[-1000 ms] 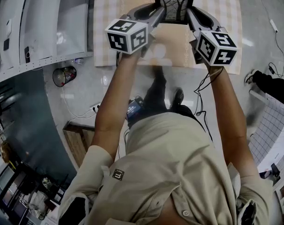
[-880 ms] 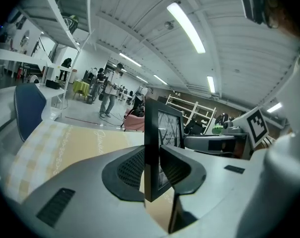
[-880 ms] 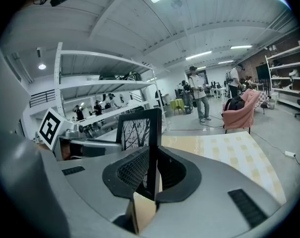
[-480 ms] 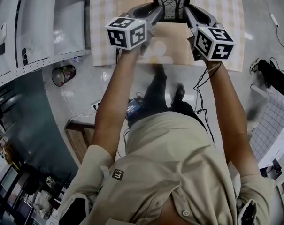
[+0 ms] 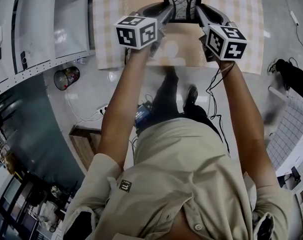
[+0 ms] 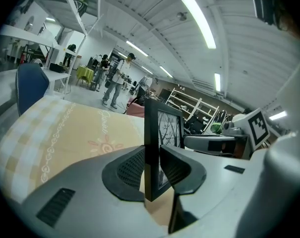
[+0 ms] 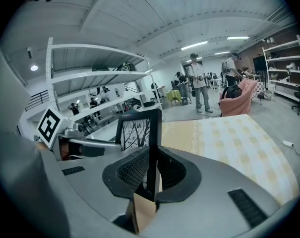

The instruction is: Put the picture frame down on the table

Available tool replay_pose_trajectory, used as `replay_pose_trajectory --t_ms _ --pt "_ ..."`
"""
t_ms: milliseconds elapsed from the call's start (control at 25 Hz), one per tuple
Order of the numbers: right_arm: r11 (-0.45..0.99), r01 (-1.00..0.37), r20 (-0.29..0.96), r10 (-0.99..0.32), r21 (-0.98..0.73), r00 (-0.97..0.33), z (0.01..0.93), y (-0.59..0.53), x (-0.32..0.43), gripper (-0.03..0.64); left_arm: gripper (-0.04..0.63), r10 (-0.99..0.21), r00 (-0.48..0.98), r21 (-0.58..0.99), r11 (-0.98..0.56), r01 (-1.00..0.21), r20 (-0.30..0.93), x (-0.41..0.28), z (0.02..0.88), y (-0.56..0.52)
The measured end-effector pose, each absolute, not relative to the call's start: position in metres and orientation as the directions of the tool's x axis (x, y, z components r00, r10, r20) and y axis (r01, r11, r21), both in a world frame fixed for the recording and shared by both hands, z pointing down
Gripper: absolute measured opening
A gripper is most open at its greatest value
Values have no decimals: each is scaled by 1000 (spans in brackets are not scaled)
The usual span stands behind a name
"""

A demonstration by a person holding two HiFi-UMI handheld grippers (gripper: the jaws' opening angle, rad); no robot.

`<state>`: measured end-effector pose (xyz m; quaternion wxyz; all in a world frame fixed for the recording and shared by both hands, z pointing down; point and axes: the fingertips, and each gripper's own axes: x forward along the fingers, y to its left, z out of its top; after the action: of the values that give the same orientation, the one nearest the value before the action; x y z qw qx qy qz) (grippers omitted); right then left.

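— Checked cream-and-tan cloth covers the table (image 5: 110, 29). Where is the picture frame (image 5: 182, 3) against it?
— Upright over the table's middle, held by both side edges. I can't tell whether its bottom edge touches the cloth.
— And the grip?
— The left gripper (image 6: 150, 175) has its jaws closed on the frame's left rail and the right gripper (image 7: 150, 180) on the right rail, each pinching front and back.
— How will it handle?
— My guess is stiff and light, though the front pane looks breakable and the smooth black moulding could slip. The side rails are the sound place to hold.
— What does one view add?
— The head view alone shows both arms and the frame's place on the table. Only the gripper views show the pinch itself, and the right one shows a tan cardboard-looking piece (image 7: 140, 212), perhaps a back stand, low behind the frame.
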<state>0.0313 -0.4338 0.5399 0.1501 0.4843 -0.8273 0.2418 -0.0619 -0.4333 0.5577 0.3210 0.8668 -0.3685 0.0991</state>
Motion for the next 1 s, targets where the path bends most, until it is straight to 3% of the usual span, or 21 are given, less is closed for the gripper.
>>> replay_pose_trajectory --t_ms 1000 --pt "390 -879 554 -683 -274 -476 600 -441 32 63 94 -524 703 523 -472 -710 481 -61 617 -439"
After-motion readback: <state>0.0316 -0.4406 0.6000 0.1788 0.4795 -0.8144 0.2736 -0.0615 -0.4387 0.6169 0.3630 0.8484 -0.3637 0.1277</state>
